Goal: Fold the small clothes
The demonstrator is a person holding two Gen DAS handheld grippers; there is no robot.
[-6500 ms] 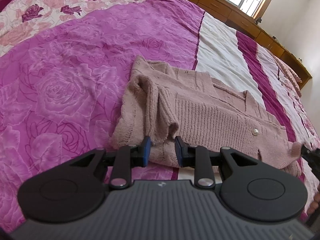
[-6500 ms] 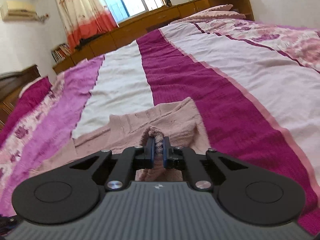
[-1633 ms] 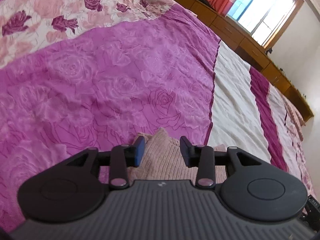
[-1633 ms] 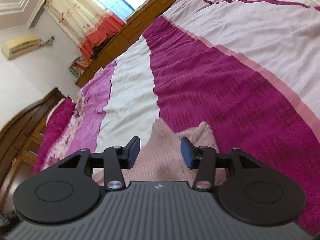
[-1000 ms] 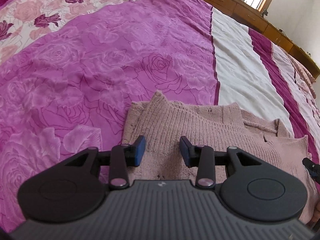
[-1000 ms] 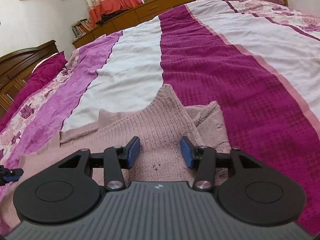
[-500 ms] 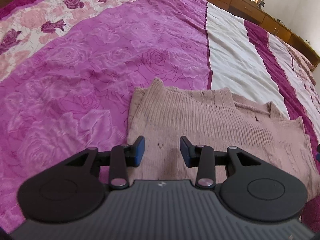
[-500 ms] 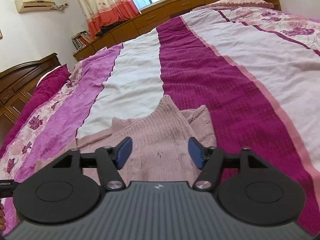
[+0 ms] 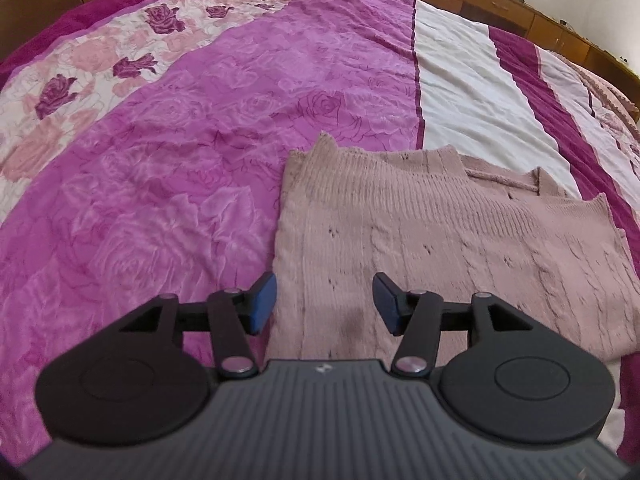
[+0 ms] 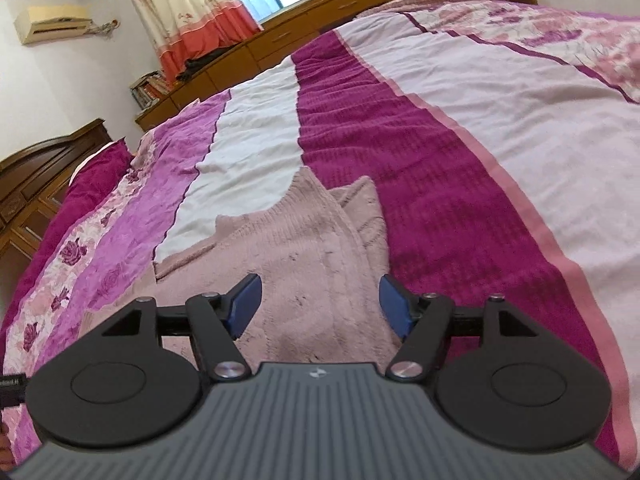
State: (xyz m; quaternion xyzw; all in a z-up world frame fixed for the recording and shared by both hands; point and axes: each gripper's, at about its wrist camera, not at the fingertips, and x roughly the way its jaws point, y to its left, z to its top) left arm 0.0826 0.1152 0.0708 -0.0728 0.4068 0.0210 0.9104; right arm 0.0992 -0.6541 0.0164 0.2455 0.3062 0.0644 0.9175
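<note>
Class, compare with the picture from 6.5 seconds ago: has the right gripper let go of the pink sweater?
Yes. The right gripper, then shut on a fold, now hangs open above the sweater, which lies flat on the bedspread.

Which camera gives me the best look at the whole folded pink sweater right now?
The left wrist view: the pink knit sweater lies folded across the bedspread, with its left, far and right edges visible. The right wrist view shows it end-on, foreshortened, its near part hidden behind the open claw.
</note>
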